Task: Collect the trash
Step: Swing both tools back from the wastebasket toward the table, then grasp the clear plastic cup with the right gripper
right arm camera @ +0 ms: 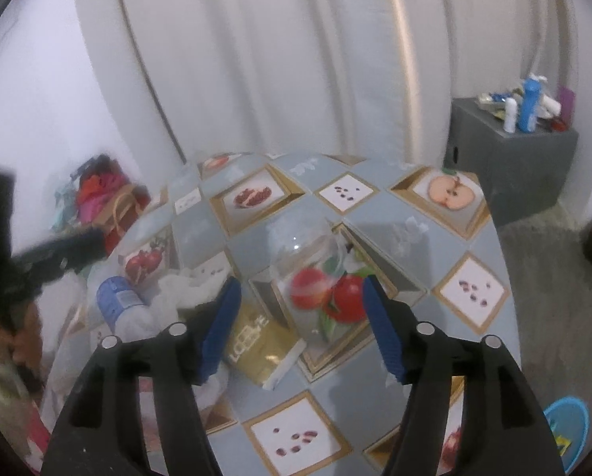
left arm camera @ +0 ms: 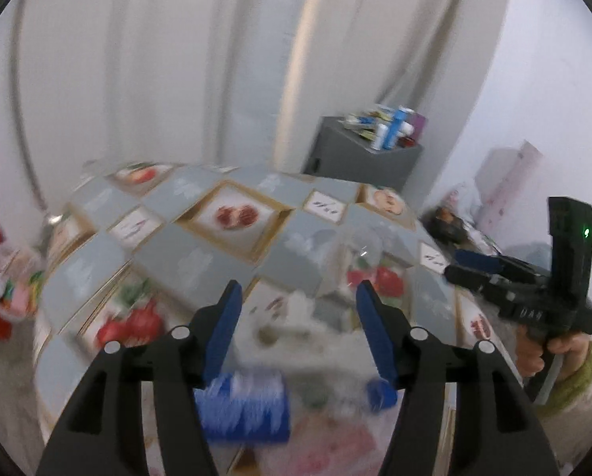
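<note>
Trash lies on a table (right arm camera: 395,214) with a fruit-print cloth. A clear plastic cup (right arm camera: 304,261) lies on its side in front of my open, empty right gripper (right arm camera: 300,289). A gold packet (right arm camera: 256,341) lies just left of it, by crumpled white tissue (right arm camera: 185,281) and a blue-labelled bottle (right arm camera: 117,297). My left gripper (left arm camera: 296,297) is open and empty above the blurred tissue (left arm camera: 296,329) and bottle (left arm camera: 240,404). The right gripper shows at the right of the left wrist view (left arm camera: 474,269).
A grey box (right arm camera: 510,166) with bottles on top stands at the back right by white curtains. A pile of bags and clothes (right arm camera: 101,198) lies on the floor to the left. A blue bowl (right arm camera: 566,424) is at the lower right.
</note>
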Available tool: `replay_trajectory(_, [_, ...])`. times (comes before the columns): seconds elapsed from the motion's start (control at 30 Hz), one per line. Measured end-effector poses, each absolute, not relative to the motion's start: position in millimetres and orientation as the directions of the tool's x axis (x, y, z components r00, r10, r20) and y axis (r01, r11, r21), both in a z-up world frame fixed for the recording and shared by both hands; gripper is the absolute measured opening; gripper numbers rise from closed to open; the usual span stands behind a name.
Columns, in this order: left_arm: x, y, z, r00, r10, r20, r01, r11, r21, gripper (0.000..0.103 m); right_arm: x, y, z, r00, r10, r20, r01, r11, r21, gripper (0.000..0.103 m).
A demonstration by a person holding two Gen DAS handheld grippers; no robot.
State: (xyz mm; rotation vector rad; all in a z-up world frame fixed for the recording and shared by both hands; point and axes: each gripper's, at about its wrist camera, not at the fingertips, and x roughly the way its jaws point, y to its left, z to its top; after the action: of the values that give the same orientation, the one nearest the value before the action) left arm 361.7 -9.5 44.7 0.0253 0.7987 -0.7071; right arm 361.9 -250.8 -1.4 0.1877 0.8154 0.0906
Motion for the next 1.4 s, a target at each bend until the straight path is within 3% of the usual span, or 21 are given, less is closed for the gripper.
replay_trajectory(0.13, [390.0,-49.5,43.8,0.392,-0.619,-0.681,0.675,0.697,-0.244,0.068,368.4,-250.3,-11.7,0.658,0.217,-0.721,-0.076,0.972,0.224,0.062])
replay_trajectory(0.5, [427.7,-134.6,13.2,0.277,-0.582,-0.764,0.813,0.566,-0.137,0.074,379.8,-245.5,-40.5,0.582,0.348,-0.735,-0.284,0.934,0.217,0.069])
replay_trajectory(0.7, [441.5,-133.2,3.7,0.36,-0.537,-0.763,0.703,0.694,-0.157,0.074,393.5,-269.7,-43.5,0.637,0.226,-0.737,-0.111,0.973,0.202,0.069])
replay_trajectory(0.97, [424.9,-127.4,2.2,0.384,-0.561,-0.733,0.713,0.684,-0.151,0.074,420.9,-300.4,-37.7,0.684,0.226,-0.693,0.021,0.944,0.329,0.068])
replay_trajectory(1.23, [425.1,-141.4,-9.6,0.282,-0.555,-0.783,0.755,0.632,-0.175,0.074,444.3,-307.1,-45.7,0.654,0.317,-0.687,0.011,0.904,0.427,0.053])
replay_trajectory(1.4, [422.4,-158.8,-11.7,0.31,-0.493,-0.813,0.774,0.627,-0.085,0.074,451.7,-306.8,-51.7,0.615,0.361,-0.701,0.007,0.886,0.463,0.032])
